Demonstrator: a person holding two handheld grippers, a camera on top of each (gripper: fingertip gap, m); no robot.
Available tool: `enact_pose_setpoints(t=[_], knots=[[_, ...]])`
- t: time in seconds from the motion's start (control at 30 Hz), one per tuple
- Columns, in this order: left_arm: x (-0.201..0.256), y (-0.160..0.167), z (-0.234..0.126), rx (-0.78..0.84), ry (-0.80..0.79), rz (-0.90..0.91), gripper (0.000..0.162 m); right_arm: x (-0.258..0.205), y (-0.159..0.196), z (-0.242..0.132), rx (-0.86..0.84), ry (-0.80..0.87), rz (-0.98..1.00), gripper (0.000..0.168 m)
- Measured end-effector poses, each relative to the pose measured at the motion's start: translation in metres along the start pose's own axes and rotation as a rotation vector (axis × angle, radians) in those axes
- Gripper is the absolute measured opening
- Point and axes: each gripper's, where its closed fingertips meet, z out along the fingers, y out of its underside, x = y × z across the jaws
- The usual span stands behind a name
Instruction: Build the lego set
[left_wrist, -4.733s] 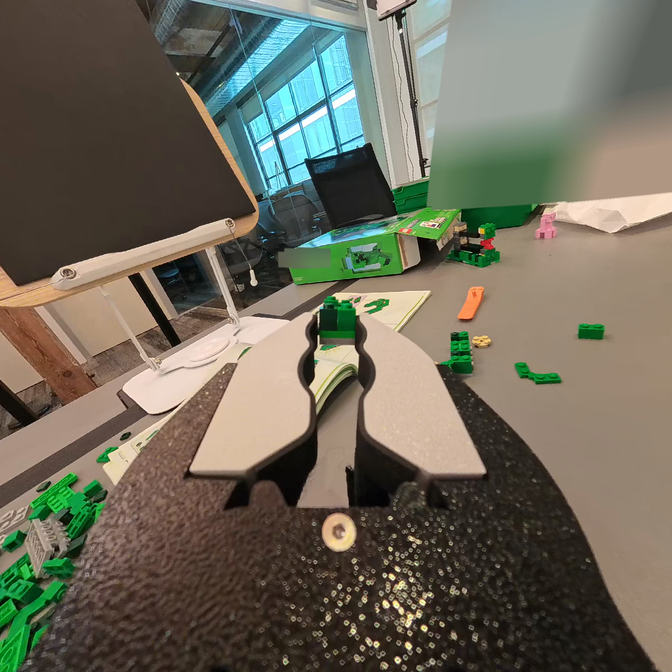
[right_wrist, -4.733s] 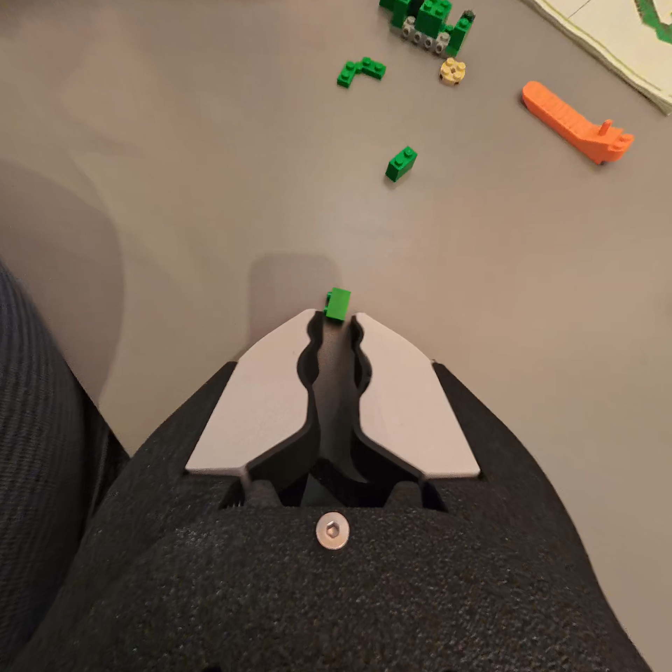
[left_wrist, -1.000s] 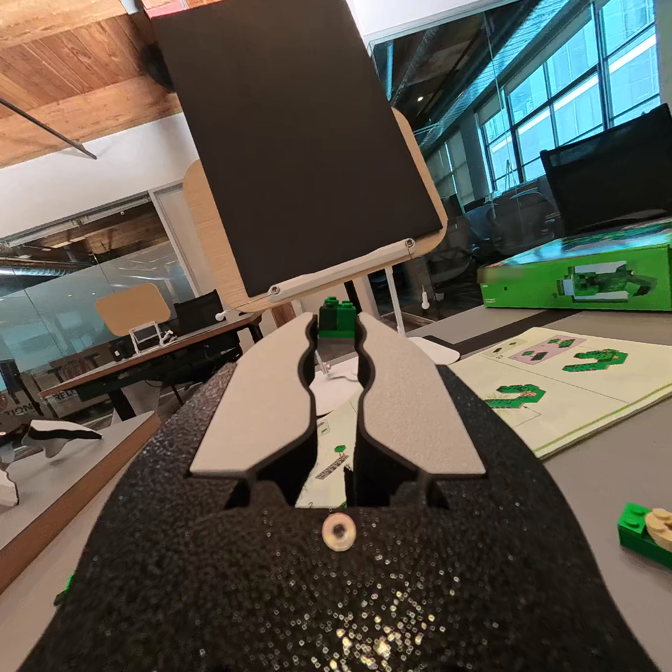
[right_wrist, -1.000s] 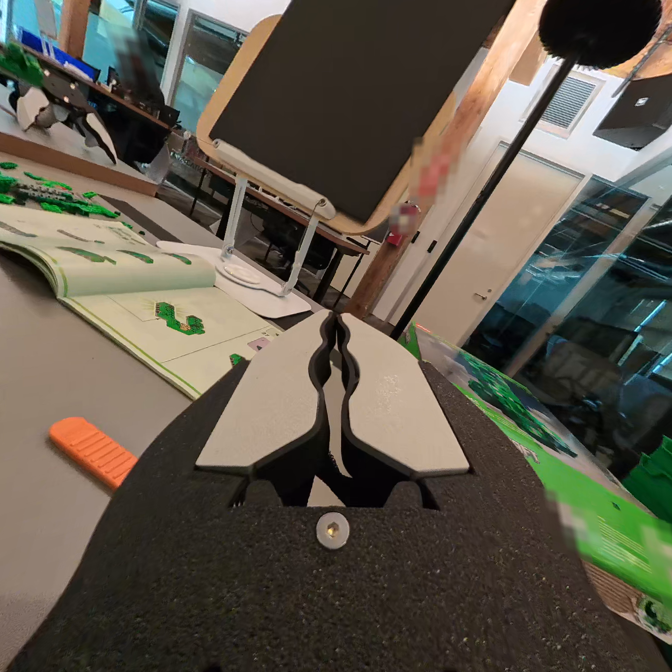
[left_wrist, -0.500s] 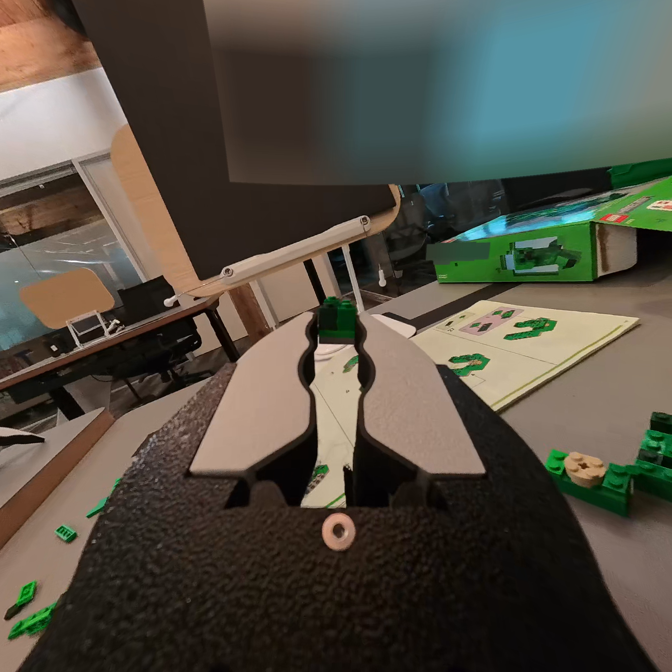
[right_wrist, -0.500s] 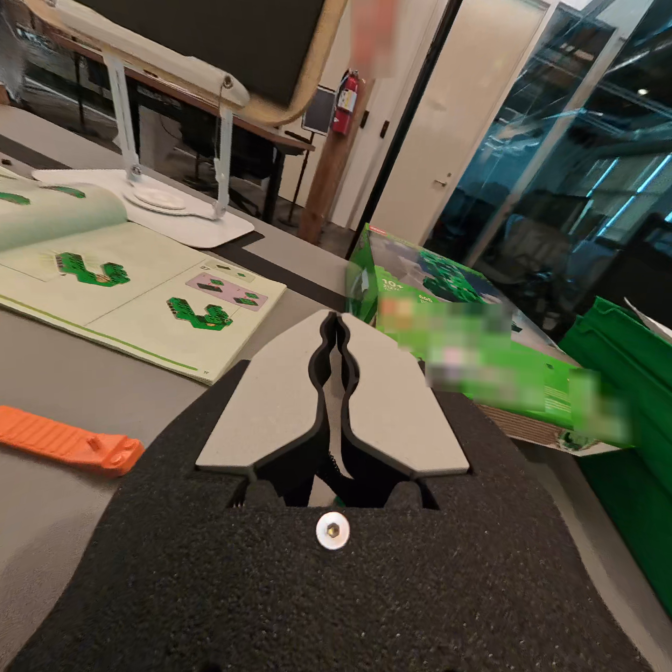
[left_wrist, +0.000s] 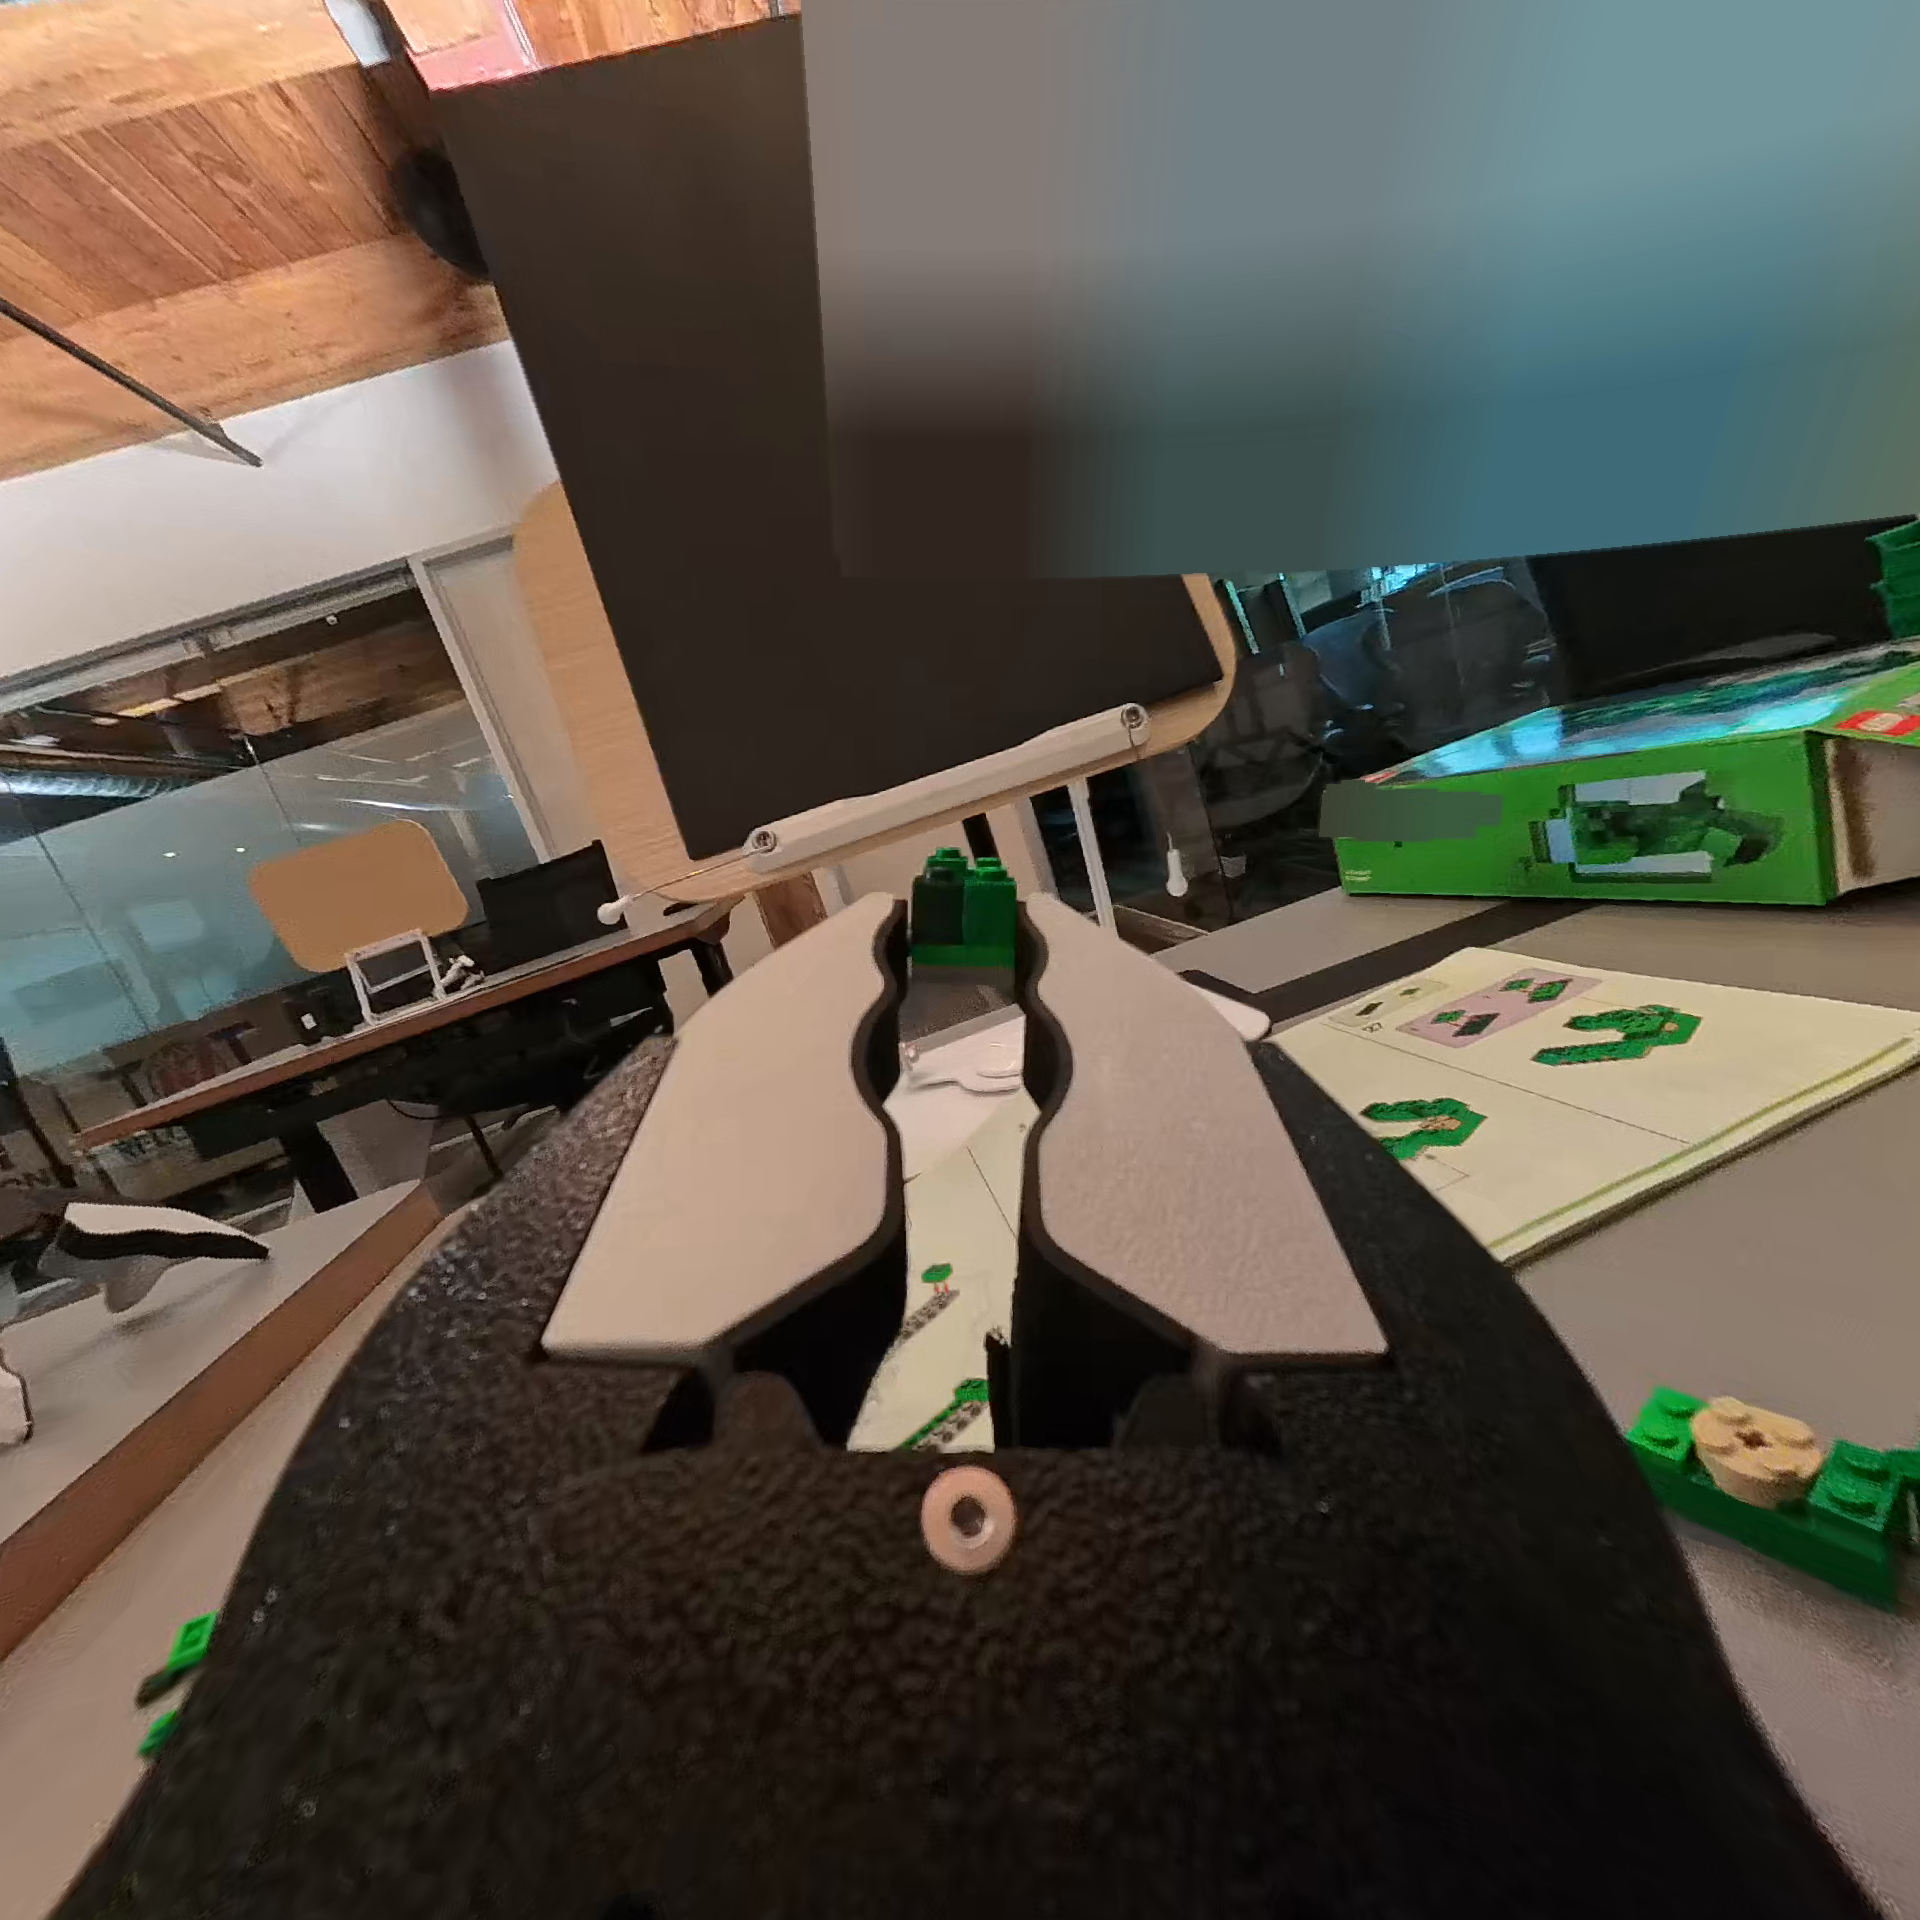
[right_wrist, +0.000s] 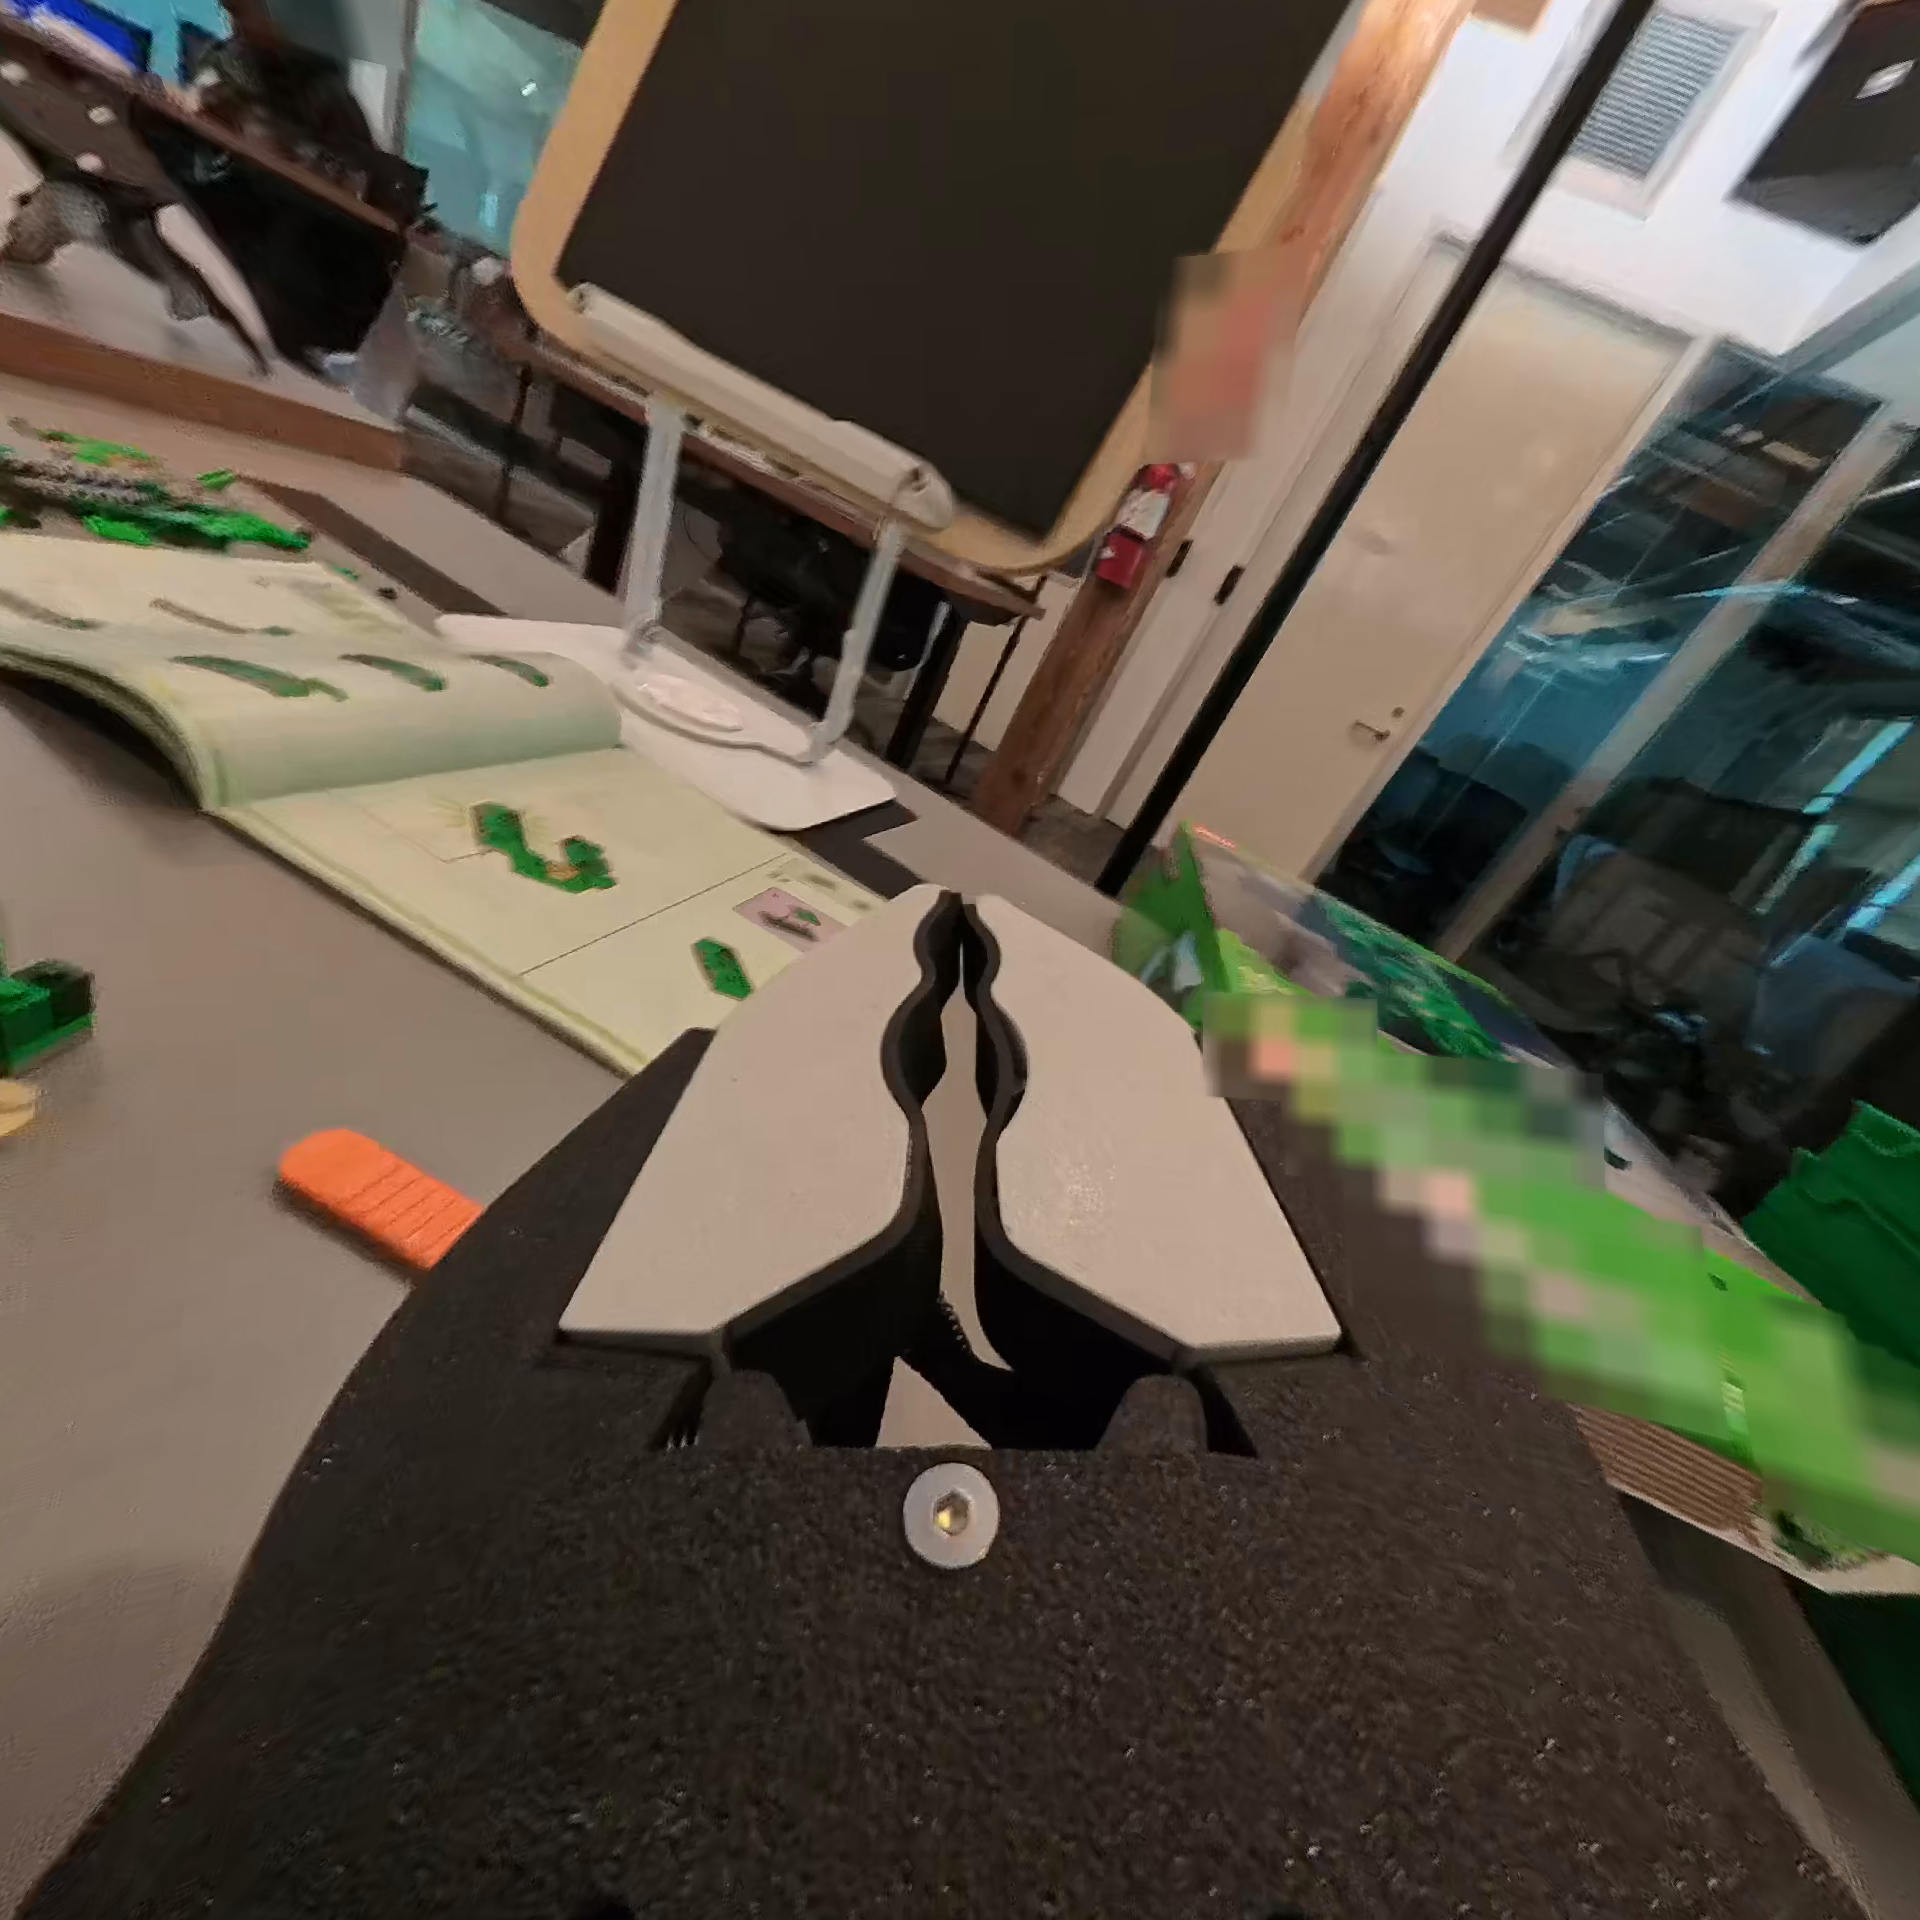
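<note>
My left gripper (left_wrist: 961, 925) is shut on a small stack of green bricks (left_wrist: 963, 909), held up in the air at its tips. A green plate with a tan round piece (left_wrist: 1756, 1481) lies on the grey table at the right. My right gripper (right_wrist: 954, 914) is shut, its jaws almost touching, and no brick shows between them. The open instruction booklet (left_wrist: 1579, 1081) lies on the table and also shows in the right wrist view (right_wrist: 416, 810). A small green brick assembly (right_wrist: 42, 1013) sits at the left edge there.
A dark tablet on a white stand (right_wrist: 862, 260) rises behind the booklet. The green set box (left_wrist: 1621, 831) lies at the right. An orange brick separator (right_wrist: 374, 1195) lies near my right gripper. Loose green pieces (right_wrist: 156, 509) are piled far left.
The left gripper keeps its hold on the green stack and has tilted up a little. The right gripper has swung left, from the box back toward the tablet and booklet.
</note>
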Motion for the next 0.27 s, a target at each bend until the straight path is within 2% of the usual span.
enact_pose_setpoints(t=[0.07, 0.17, 0.27], knots=[[-0.0028, -0.0001, -0.002, -0.001, -0.015, -0.016, 0.018, -0.0074, 0.0058, 0.0027, -0.041, -0.052, -0.001, 0.0], [-0.0046, -0.0021, -0.0054, 0.011, -0.032, -0.042, 0.018, -0.0041, 0.0076, 0.0019, -0.042, -0.043, 0.015, 0.0], [0.0036, 0.0004, -0.0042, -0.015, 0.039, -0.068, 0.018, -0.0133, 0.0031, 0.0011, -0.024, -0.09, 0.018, 0.0]])
